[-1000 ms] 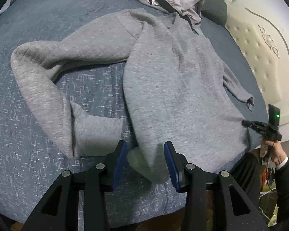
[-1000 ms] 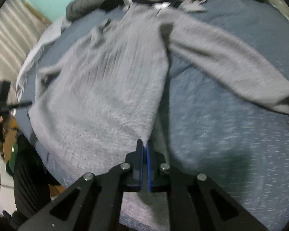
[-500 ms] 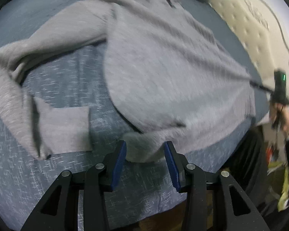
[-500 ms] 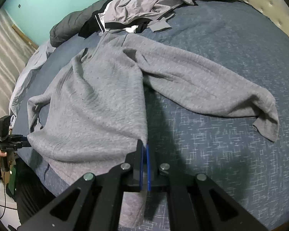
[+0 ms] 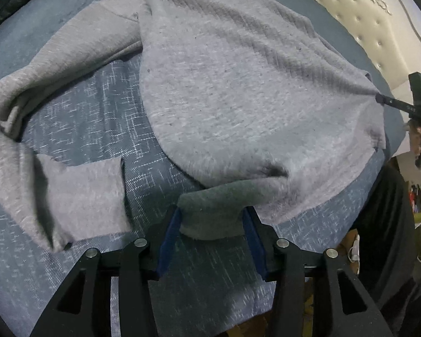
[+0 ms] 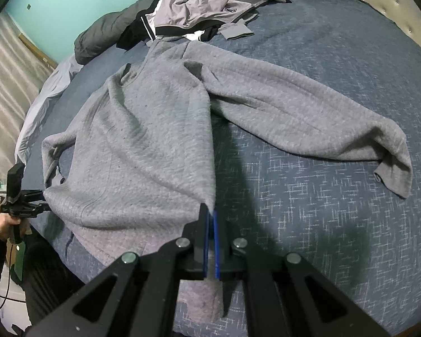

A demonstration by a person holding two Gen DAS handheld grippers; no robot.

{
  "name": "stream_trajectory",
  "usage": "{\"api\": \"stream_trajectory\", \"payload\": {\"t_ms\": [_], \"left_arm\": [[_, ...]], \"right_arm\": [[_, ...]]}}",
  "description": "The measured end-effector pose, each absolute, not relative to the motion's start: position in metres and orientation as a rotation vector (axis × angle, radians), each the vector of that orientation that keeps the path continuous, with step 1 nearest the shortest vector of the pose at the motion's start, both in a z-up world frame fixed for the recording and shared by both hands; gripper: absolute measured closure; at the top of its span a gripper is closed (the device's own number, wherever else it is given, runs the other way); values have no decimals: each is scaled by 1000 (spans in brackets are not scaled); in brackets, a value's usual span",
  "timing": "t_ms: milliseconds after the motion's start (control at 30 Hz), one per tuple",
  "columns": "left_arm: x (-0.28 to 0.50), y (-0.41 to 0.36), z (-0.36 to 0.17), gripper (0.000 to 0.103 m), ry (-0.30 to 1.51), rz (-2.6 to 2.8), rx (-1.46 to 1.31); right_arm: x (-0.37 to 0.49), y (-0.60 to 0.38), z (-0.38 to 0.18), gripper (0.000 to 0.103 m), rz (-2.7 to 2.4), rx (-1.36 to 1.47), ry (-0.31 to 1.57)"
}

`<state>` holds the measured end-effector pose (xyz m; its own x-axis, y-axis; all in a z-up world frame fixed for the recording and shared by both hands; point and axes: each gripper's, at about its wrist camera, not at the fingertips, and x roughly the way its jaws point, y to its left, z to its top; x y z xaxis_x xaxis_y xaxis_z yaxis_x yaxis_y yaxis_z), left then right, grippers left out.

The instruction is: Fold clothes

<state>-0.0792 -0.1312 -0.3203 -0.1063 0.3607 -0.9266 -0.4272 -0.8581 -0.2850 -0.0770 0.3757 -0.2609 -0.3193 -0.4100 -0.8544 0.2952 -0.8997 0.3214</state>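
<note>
Now | left claw (image 5: pixel 212 221) opening, sweater (image 5: pixel 238 84) hem corner between | right claw (image 6: pixel 210 219) clenched on opposite corner

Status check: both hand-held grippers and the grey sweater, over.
Right hand-held gripper shut on grey sweater hem corner. Left hand-held gripper opening, other hem corner between its jaws. Sweater spread on bed; clothes pile beyond collar.
</note>
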Motion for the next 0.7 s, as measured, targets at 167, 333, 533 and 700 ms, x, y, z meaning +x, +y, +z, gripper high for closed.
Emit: {"api": "stream_trajectory", "payload": {"t_ms": [167,333,533,700], "left_arm": [[-76,-129,-316,92,49,1976,-1635],[-61,-136,-287,94,9,1977,-1589],[-29,-149,-240,97,-18,1967,-1531],[-6,-159,-237,97,16,1947,-1567]], "right_arm": [[-77,375,-258,101,-2242,1496,-142],[-78,370,-254,101,-2241,1500,-132],[-81,361,-249,101,-2233,1505,-90],[-79,358,-256,99,-2242,1541,-61]]}}
